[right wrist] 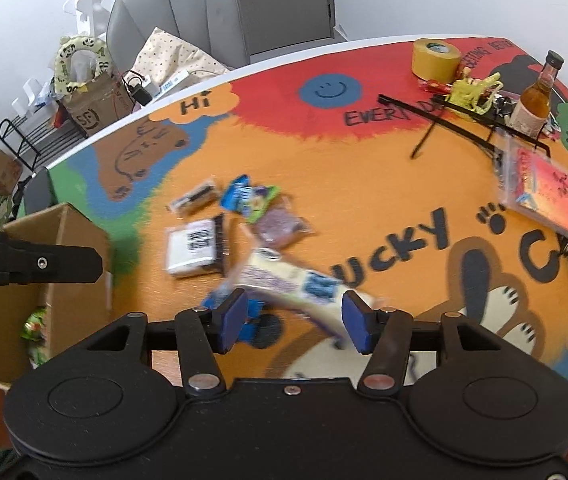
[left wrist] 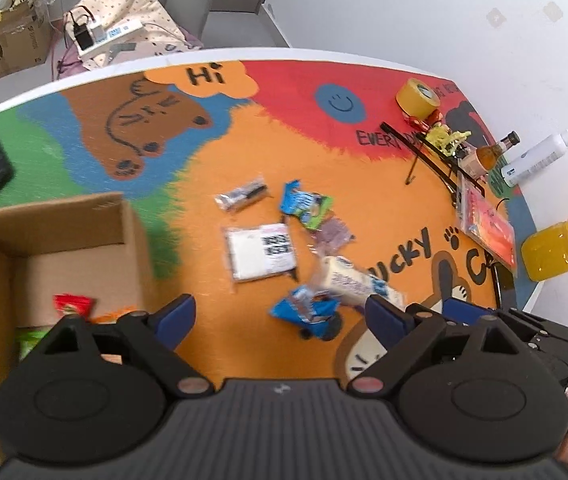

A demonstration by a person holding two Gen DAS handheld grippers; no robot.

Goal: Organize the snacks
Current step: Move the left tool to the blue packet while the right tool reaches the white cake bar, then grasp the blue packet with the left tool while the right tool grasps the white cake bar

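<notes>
Right gripper [right wrist: 295,322] hangs low in the frame, jaws apart around the blurred pale snack packet [right wrist: 284,280] without clamping it. Left gripper [left wrist: 280,320] is spread and empty near the cardboard box [left wrist: 64,216] at lower left. Judged step: picking the packet; next, close squarely, then carry it boxward.

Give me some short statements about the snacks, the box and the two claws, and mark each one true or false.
1. The cardboard box already holds some snack packets. True.
2. The left claw is shut on a packet. False: its fingers stand wide apart and hold nothing.
3. A roll of yellow tape stands on the table's far side. True.
4. The right claw is closed. False: it is open, just above the long white snack packet.
5. The box sits at the table's right. False: it sits at the left.
</notes>
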